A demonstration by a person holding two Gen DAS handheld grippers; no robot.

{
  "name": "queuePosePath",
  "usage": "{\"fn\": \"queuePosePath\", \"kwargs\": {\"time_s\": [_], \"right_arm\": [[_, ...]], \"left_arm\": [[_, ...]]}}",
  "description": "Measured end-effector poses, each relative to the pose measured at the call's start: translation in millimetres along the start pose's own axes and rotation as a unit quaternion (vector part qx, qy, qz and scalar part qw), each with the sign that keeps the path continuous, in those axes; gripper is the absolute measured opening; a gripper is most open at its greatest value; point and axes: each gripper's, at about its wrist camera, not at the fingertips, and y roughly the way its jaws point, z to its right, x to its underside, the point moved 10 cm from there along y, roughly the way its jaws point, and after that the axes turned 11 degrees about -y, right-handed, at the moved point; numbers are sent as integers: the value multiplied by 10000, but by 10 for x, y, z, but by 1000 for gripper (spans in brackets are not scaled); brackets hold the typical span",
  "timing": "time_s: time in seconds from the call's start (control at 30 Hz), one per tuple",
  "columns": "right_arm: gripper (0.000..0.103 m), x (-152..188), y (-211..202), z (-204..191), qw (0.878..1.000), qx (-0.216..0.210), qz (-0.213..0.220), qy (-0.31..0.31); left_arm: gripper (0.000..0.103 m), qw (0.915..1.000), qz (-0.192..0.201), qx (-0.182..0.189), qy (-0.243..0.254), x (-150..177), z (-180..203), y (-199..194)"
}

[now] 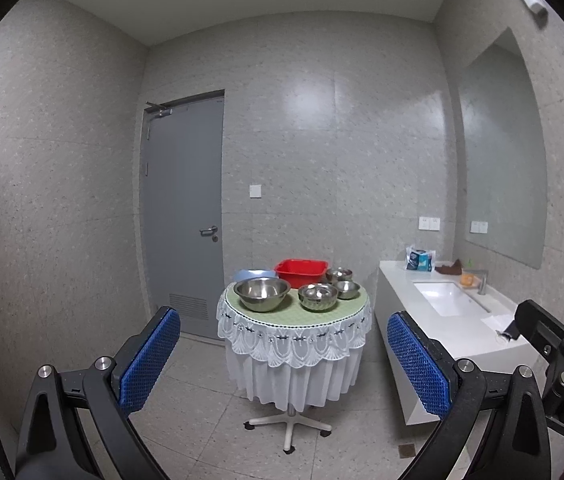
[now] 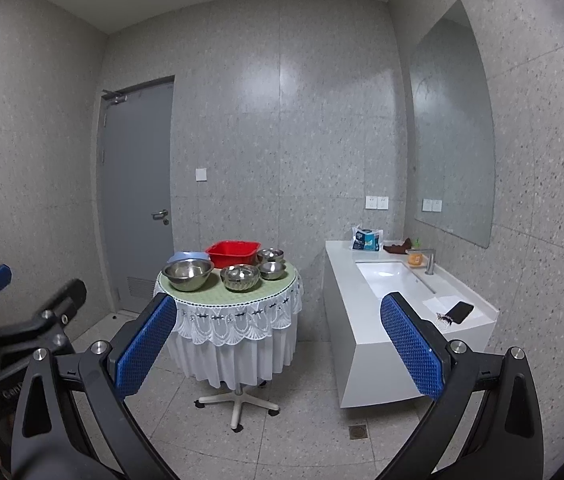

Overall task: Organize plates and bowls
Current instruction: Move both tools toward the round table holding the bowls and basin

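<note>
A round table (image 1: 336, 314) (image 2: 218, 294) with a green top and white lace cloth stands ahead, well beyond both grippers. On it are a large steel bowl (image 1: 262, 293) (image 2: 187, 274), a fluted steel bowl (image 1: 317, 297) (image 2: 240, 277), two small steel bowls (image 1: 347, 289) (image 2: 272, 270), a red plastic basin (image 1: 301, 273) (image 2: 234, 254) and a pale blue bowl (image 1: 247, 274) (image 2: 186, 256) at the back left. My left gripper (image 1: 284, 360) is open and empty. My right gripper (image 2: 278, 352) is open and empty.
A white vanity counter (image 1: 454, 320) (image 2: 362, 344) with a sink (image 2: 392, 280) and tap stands to the right of the table. A phone (image 2: 460, 312) lies on its near end. A grey door (image 1: 182, 216) is at the back left. A floor drain (image 2: 357, 432) is nearby.
</note>
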Motion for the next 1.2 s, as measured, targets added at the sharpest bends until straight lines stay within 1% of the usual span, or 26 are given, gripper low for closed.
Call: {"fn": "queuePosePath", "kwargs": {"time_s": [0.13,0.4,1.2], "right_arm": [[103,-5,-3,17,10000,-20,18,-15],[103,12,-25,-23,9999,-100,30,-48],[103,42,-87,-44,9999,-112,49,-22]], "left_arm": [[102,10000,-8,11,-3,0,34,-41],[102,10000,-4,29,-11,-10,-16,2],[102,10000,-25,54,-17,29,-43,44]]}}
